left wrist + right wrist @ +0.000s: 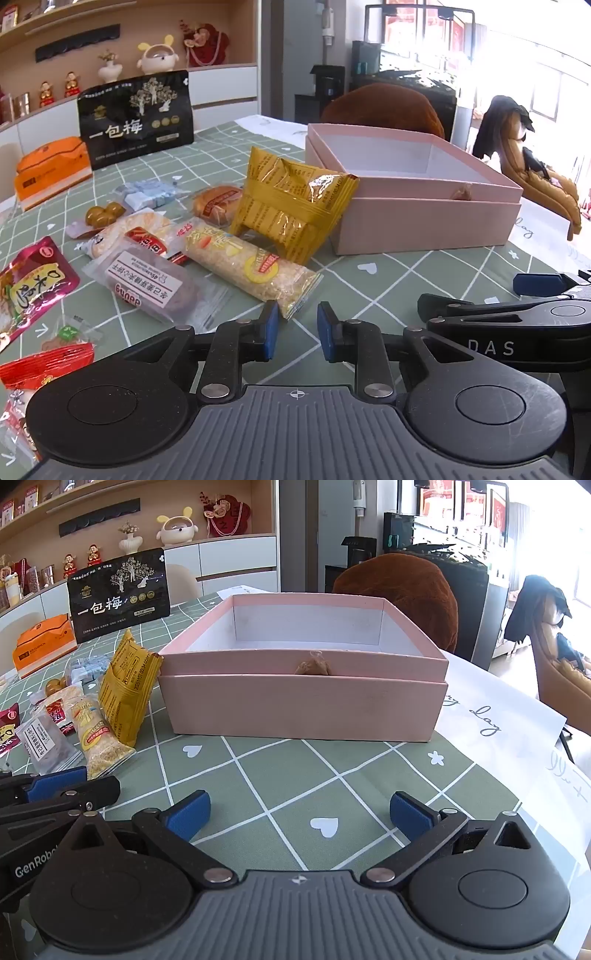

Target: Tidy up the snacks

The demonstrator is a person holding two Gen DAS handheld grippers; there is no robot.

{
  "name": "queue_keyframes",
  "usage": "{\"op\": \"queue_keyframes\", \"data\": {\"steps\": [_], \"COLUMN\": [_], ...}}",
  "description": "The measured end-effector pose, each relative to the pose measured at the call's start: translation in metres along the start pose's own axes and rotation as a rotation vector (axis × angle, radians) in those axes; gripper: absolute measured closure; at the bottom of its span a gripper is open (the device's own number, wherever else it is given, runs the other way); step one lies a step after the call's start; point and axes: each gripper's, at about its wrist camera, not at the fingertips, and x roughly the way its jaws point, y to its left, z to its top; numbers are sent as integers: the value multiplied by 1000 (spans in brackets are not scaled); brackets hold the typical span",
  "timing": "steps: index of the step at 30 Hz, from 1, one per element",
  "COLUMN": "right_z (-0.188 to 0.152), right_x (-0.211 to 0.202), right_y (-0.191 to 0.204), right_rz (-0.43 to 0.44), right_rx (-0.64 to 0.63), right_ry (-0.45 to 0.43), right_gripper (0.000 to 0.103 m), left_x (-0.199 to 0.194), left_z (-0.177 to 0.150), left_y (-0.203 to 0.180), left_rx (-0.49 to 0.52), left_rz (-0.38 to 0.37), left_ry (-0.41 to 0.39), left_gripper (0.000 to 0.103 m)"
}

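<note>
The left tool (295,330) is open a little and holds nothing; the right tool (300,814) is wide open and empty. The rice bar (251,266) lies on the surface (424,273) just ahead of the left tool, near the pink box (417,206). It looks light, crinkly and easy to crush, so a soft pinch across its middle seems best

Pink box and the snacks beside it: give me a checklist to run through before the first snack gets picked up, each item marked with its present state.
1. Pink box open, lid off: ok.
2. Box interior free of snacks: ok as far as visible; the near floor is hidden.
3. Left gripper empty, jaws slightly apart: ok.
4. Right gripper empty, jaws wide: ok.
5. Rice bar lying just ahead of the left gripper, unobstructed: ok.
6. Yellow packet leaning against the box, stability: cannot tell.
</note>
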Motion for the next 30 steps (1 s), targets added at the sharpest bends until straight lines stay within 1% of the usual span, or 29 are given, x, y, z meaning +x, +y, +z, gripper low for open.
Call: {"op": "queue_keyframes", "data": {"steps": [30], "right_z": [0], "right_x": [0], "right_y": [0], "right_rz": [1], "right_rx": [1], "right_ry": [0], "right_gripper": [0], "left_x": [2], "left_z": [0], "left_y": [1], "left_rx": [5], "left_rz": [3], "left_ry": [3], "left_gripper": [76]}}
